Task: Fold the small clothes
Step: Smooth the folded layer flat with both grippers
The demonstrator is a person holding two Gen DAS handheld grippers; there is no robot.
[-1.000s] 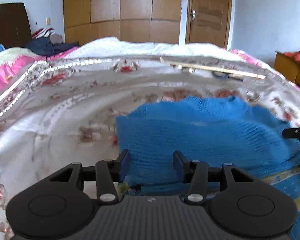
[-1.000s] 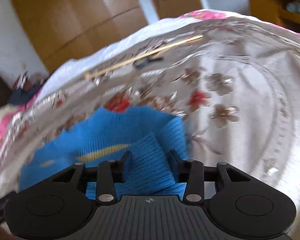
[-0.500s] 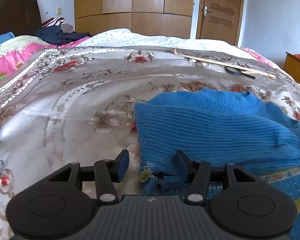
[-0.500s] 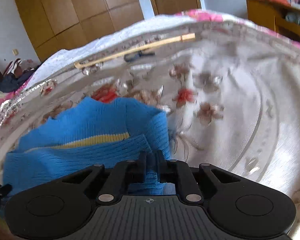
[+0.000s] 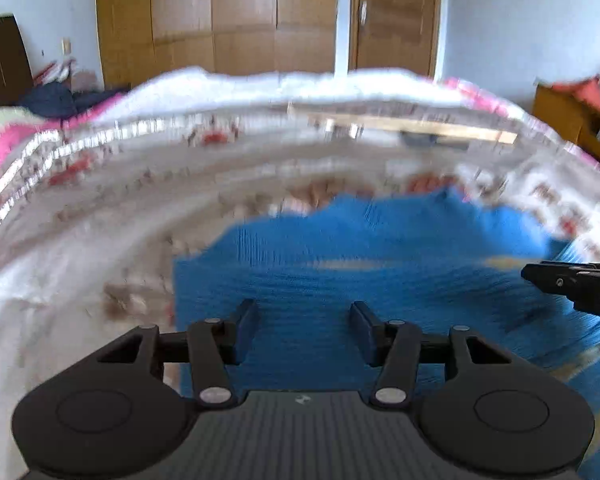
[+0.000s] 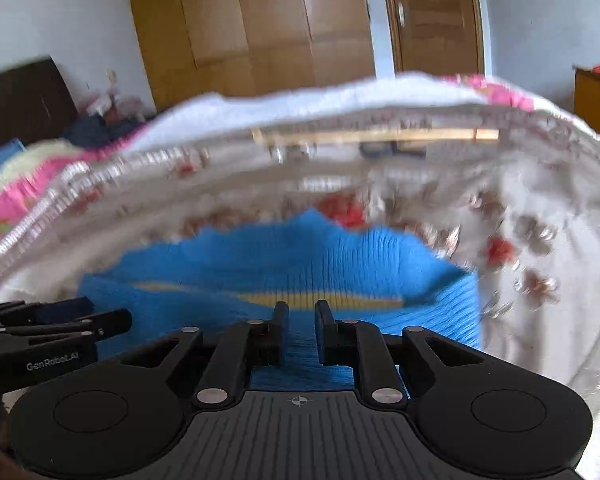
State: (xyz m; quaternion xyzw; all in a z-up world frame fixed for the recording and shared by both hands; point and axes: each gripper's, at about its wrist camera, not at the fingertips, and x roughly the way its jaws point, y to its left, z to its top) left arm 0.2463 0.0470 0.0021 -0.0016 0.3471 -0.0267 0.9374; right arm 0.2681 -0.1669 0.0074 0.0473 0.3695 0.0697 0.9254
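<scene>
A blue knit sweater (image 5: pixel 380 264) with a yellow stripe lies on the floral bedspread (image 5: pixel 100 240); it also shows in the right wrist view (image 6: pixel 300 264). My left gripper (image 5: pixel 304 322) is open just above the sweater's near left part, nothing between its fingers. My right gripper (image 6: pixel 299 320) has its fingers a small gap apart over the sweater's near edge, and blue knit shows in the gap; the frame is blurred. Each gripper shows in the other's view, the right one at the right edge (image 5: pixel 572 284), the left one at the left edge (image 6: pixel 52 328).
A long wooden stick (image 5: pixel 404 126) and a dark object (image 5: pixel 420 140) lie on the far side of the bed. A pink quilt (image 5: pixel 4 140) and dark clothes (image 5: pixel 56 100) are at far left. A wooden cabinet (image 5: pixel 572 120) stands at right, wardrobe doors (image 5: pixel 240 16) behind.
Both views are now motion-blurred. My right gripper, shut on the sweater's folded edge half a second ago, has parted its fingers a little. My left gripper has moved over the sweater.
</scene>
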